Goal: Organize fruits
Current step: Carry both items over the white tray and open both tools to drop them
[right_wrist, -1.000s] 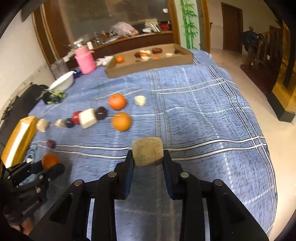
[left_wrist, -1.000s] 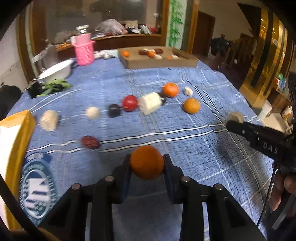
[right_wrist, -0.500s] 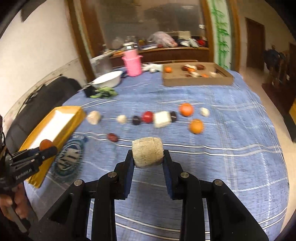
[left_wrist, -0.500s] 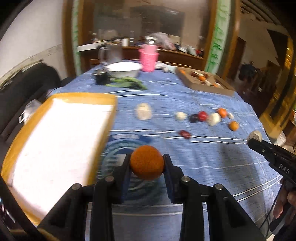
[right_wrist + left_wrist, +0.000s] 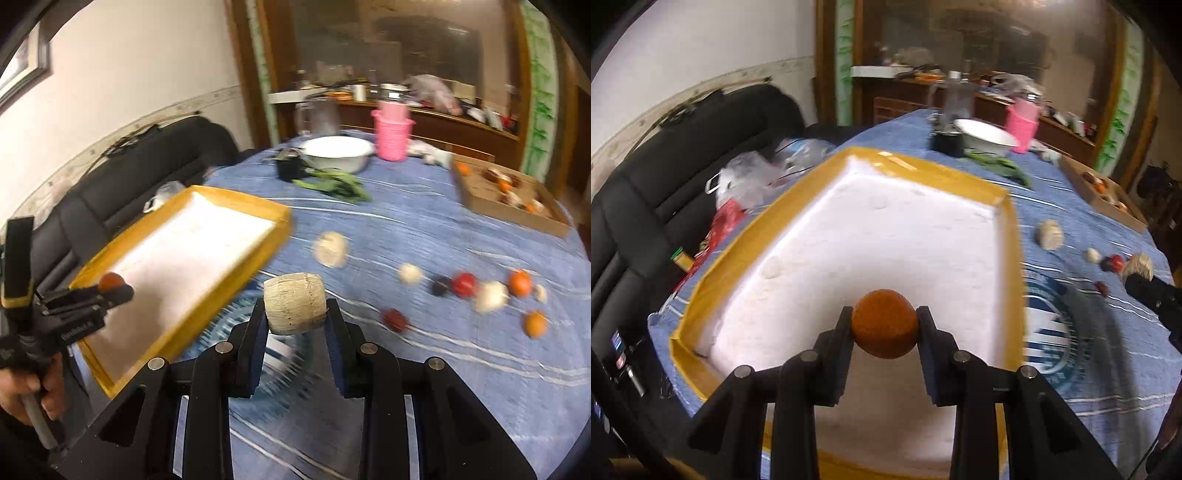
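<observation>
— Left hand-held gripper (image 5: 884, 325) first: what's between its fingers?

— An orange fruit (image 5: 884, 324), pinched from both sides by the black pads. It hangs above the white-lined tray (image 5: 1012, 236) with the yellow rim, over the part of the floor nearest the gripper; nothing lies in the tray.

— And beyond that tray?

— To the gripper's right, on the blue checked worktop (image 5: 1089, 373), a pale beige lump (image 5: 1049, 234) sits just past the tray's rim. Farther right the right hand-held gripper (image 5: 1137, 273) comes in, carrying a beige barrel-shaped piece (image 5: 1141, 264). Ahead, past the tray's far rim, stand a white bowl (image 5: 984, 138) and a pink basket (image 5: 1023, 125), with a cardboard box (image 5: 1108, 199) off to the far right.

— Now the right wrist view.

— Same barrel piece (image 5: 295, 303), gripped at its two ends between this gripper's (image 5: 295, 325) fingers, above the worktop (image 5: 461, 387) and apart from the tray (image 5: 177, 325), which lies to the left. Over that tray the left gripper (image 5: 112, 291) shows, the orange fruit (image 5: 110, 281) at its tip.

— Loose fruit?

— Ahead and to the right, blurred: a beige lump (image 5: 330, 249), a small pale ball (image 5: 410, 273), a dark fruit (image 5: 441, 286), a red fruit (image 5: 464, 284), a white chunk (image 5: 493, 295), two oranges (image 5: 520, 282), and a dark red fruit (image 5: 394, 319) nearer the fingers.
</observation>
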`<state>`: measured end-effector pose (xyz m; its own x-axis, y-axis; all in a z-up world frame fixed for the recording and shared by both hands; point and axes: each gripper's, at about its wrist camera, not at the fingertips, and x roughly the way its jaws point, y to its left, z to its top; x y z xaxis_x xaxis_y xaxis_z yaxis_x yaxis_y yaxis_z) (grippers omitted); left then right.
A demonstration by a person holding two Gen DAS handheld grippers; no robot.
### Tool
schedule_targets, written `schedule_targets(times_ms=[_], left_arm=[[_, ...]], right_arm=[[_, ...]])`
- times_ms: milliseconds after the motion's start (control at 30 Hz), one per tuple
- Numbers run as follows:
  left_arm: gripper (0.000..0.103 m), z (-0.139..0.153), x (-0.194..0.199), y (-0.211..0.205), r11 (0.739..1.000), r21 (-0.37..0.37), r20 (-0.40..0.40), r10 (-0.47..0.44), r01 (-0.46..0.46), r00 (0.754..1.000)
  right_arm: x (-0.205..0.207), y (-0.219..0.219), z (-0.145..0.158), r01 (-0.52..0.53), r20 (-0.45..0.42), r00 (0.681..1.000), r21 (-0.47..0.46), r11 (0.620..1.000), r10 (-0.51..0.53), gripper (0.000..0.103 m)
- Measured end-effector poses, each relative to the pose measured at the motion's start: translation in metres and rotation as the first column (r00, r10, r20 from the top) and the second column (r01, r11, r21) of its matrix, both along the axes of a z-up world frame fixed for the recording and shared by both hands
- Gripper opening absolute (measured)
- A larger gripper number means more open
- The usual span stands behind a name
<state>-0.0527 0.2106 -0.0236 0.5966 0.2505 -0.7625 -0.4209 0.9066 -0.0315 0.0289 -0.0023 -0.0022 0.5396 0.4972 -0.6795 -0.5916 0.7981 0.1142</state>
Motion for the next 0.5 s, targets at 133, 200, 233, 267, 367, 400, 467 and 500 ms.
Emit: schedule_targets(times_ms=[133, 200, 233, 267, 367, 400, 467, 500], left_arm=[[0.035, -0.011, -0.002, 0.018, 0.999, -0.003, -0.026, 0.039, -0.039, 0.999], [0.035, -0.017, -0.002, 0.024, 0.999, -0.005, -0.038, 0.051, -0.051, 0.998], [0.035, -0.020, -0.003, 0.026, 0.998, -0.009, -0.044, 0.054, -0.055, 0.998], [0.035, -0.022, -0.004, 0.029, 0.998, -0.012, -0.051, 0.060, -0.060, 0.997], [0.035, -0.026, -0.004, 0.033, 0.997, -0.017, -0.062, 0.071, -0.072, 0.996], [0.035, -0.027, -0.004, 0.035, 0.997, -0.013, -0.065, 0.075, -0.076, 0.995], [0.035, -0.029, -0.003, 0.038, 0.997, -0.014, -0.070, 0.080, -0.081, 0.994], [0.035, -0.031, -0.001, 0.039, 0.997, -0.014, -0.076, 0.080, -0.082, 0.994]], right_arm=[[0.007, 0.053, -0.004, -0.076, -0.013, 0.997, 0.012, 0.997, 0.076, 0.028], [0.010, 0.077, -0.009, -0.106, -0.017, 0.994, 0.004, 0.994, 0.106, 0.028], [0.012, 0.089, -0.014, -0.120, -0.025, 0.992, -0.007, 0.993, 0.120, 0.028], [0.013, 0.098, -0.019, -0.131, -0.031, 0.991, -0.021, 0.991, 0.131, 0.028], [0.017, 0.125, -0.034, -0.155, -0.047, 0.987, -0.064, 0.986, 0.152, 0.028], [0.018, 0.131, -0.038, -0.163, -0.055, 0.986, -0.073, 0.984, 0.159, 0.028], [0.017, 0.139, -0.043, -0.171, -0.057, 0.984, -0.092, 0.981, 0.166, 0.028], [0.017, 0.143, -0.046, -0.179, -0.062, 0.983, -0.101, 0.979, 0.173, 0.028]])
